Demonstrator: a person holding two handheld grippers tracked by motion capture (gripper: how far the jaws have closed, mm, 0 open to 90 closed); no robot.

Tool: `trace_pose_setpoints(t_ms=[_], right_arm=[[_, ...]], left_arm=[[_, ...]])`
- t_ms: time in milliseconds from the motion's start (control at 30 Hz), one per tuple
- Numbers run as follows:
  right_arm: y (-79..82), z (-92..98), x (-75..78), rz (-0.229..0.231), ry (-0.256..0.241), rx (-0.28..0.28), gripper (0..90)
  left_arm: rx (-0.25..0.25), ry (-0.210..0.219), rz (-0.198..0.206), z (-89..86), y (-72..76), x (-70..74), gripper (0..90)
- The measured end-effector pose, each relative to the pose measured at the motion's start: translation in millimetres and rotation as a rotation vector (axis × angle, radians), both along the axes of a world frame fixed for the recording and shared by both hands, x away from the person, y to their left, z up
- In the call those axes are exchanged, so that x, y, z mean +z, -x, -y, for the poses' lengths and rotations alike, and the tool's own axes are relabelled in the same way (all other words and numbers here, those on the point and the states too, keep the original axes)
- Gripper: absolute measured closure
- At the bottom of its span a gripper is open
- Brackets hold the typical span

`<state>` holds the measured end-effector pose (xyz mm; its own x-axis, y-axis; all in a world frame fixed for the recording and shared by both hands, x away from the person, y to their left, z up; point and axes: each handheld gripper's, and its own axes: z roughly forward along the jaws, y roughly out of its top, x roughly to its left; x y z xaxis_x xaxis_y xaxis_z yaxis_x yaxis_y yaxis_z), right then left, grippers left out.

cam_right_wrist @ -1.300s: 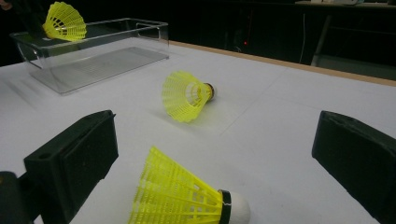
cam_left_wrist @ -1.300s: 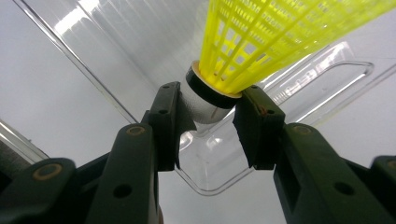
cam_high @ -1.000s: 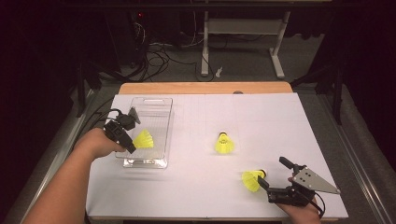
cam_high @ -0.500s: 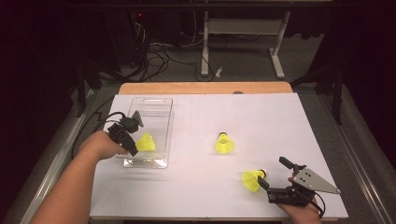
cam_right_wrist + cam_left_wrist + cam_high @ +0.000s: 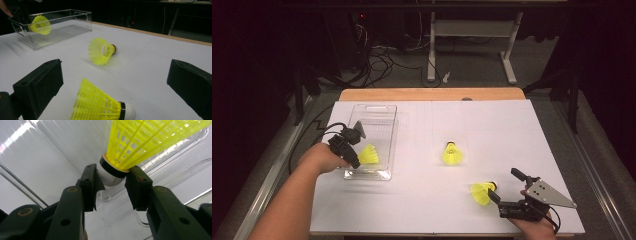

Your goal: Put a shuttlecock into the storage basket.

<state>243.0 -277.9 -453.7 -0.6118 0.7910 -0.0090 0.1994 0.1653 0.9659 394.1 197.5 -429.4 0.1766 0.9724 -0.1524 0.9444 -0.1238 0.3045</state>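
Held shuttlecock [image 5: 140,142]: cork toward jaws

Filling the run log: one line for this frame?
left tongs: gripping shuttlecock cork, over clear bin | right tongs: open around second shuttlecock | third: mid-table

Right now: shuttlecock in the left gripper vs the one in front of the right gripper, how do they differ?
The left gripper is shut on the held shuttlecock, inside the clear bin; the near shuttlecock lies on its side on the table, between the open right gripper jaws, untouched. Held one is off the surface; near one rests on it. Both are yellow, plastic-skirted.
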Motion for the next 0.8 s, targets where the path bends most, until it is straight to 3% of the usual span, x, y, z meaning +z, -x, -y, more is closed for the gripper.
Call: trace_pose_setpoints(t_ms=[667, 800], right_arm=[[-0.1, -0.7, 0.2, 0.003, 0.002, 0.000, 1.0], [0.0, -0.7, 0.4, 0.003, 0.002, 0.000, 1.0]], left_arm=[[0.005, 0.015, 0.002, -2.5, 2.8, 3.1, 62.1], [-0.013, 0.024, -0.006, 0.8, 4.2, 3.9, 50.0]])
